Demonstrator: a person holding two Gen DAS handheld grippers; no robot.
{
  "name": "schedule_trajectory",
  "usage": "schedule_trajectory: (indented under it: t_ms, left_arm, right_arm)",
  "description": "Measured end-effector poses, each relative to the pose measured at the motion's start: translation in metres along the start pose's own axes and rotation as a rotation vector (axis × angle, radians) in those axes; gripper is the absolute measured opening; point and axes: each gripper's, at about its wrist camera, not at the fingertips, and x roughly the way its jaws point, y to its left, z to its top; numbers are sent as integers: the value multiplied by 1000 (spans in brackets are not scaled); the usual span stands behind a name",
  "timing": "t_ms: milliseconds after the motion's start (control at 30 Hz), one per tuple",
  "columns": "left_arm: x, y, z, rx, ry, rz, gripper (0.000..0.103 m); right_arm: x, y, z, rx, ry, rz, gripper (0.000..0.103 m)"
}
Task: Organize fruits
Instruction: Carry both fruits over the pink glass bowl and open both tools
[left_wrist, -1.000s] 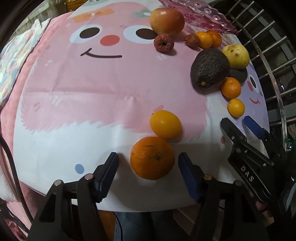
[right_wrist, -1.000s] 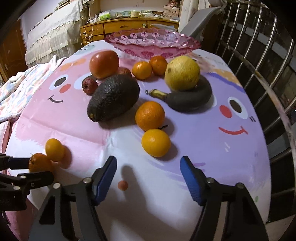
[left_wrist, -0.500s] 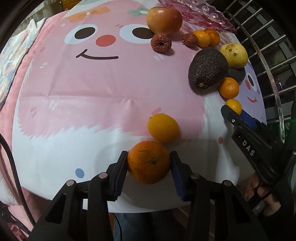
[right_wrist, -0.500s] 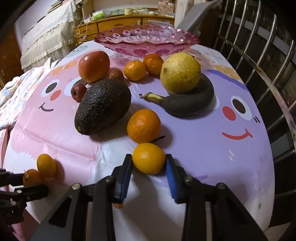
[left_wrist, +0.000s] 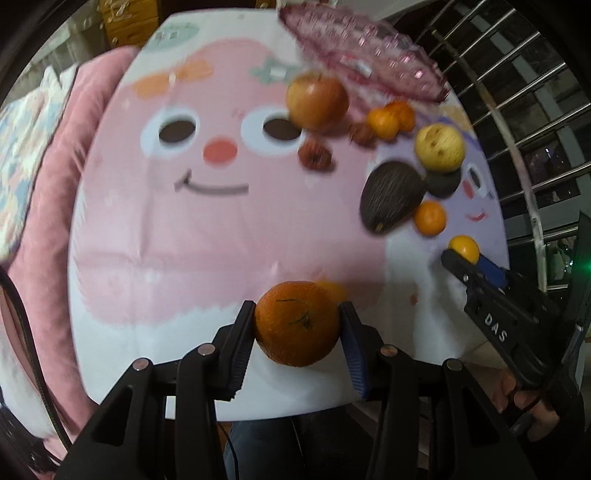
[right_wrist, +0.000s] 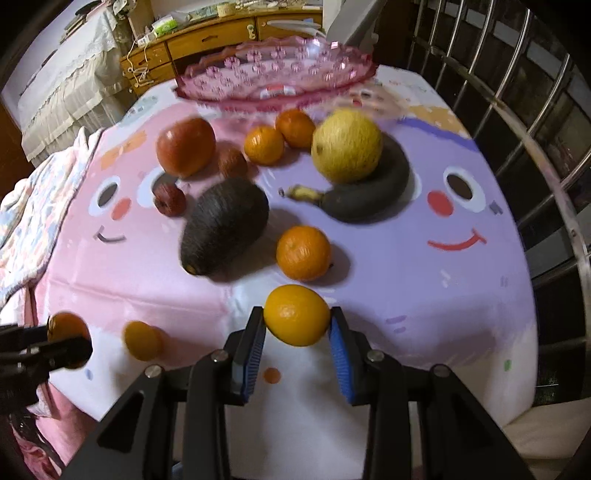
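My left gripper (left_wrist: 297, 326) is shut on a dark orange tangerine (left_wrist: 297, 323) and holds it above the table's near edge. My right gripper (right_wrist: 297, 321) is shut on a yellow-orange citrus (right_wrist: 296, 314), lifted off the cloth. A pink glass fruit bowl (right_wrist: 273, 74) stands at the far end of the table; it also shows in the left wrist view (left_wrist: 354, 51). On the cloth lie an avocado (right_wrist: 225, 225), an orange (right_wrist: 303, 253), a black banana (right_wrist: 365, 195), a yellow pear (right_wrist: 346, 146), an apple (right_wrist: 185, 146) and a small yellow citrus (right_wrist: 142, 339).
The table wears a pink and purple cartoon-face cloth (right_wrist: 461, 280). Two small tangerines (right_wrist: 280, 134) and two dried red fruits (right_wrist: 169, 198) lie near the bowl. A metal railing (right_wrist: 535, 155) runs along the right side. A wooden dresser (right_wrist: 207, 40) and a bed stand behind.
Both grippers closed on their fruits and lifted them off the cloth. The view of both has risen and tilted toward the bowl.
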Motion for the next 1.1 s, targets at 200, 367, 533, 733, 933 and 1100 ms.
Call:
schedule_trajectory:
  t_ms: [200, 367, 533, 733, 933, 1100]
  left_arm:
    - [-48, -14, 43, 38, -106, 0, 43]
    - [-84, -26, 85, 47, -221, -4, 43]
    - [-94, -37, 129, 24, -280, -21, 43]
    - [-69, -52, 186, 12, -284, -47, 43]
    - [-16, -53, 229, -55, -224, -53, 43]
    - [27, -56, 252, -59, -167, -18, 44]
  right_arm:
    - [-39, 3, 36, -8, -56, 21, 35]
    - [-61, -2, 81, -39, -122, 49, 35]
    - [-66, -9, 125, -84, -155, 99, 35]
    - [-42, -23, 166, -83, -188, 136, 35]
    - [5, -36, 192, -76, -144, 193, 35]
    - [41, -36, 202, -90, -88, 221, 35]
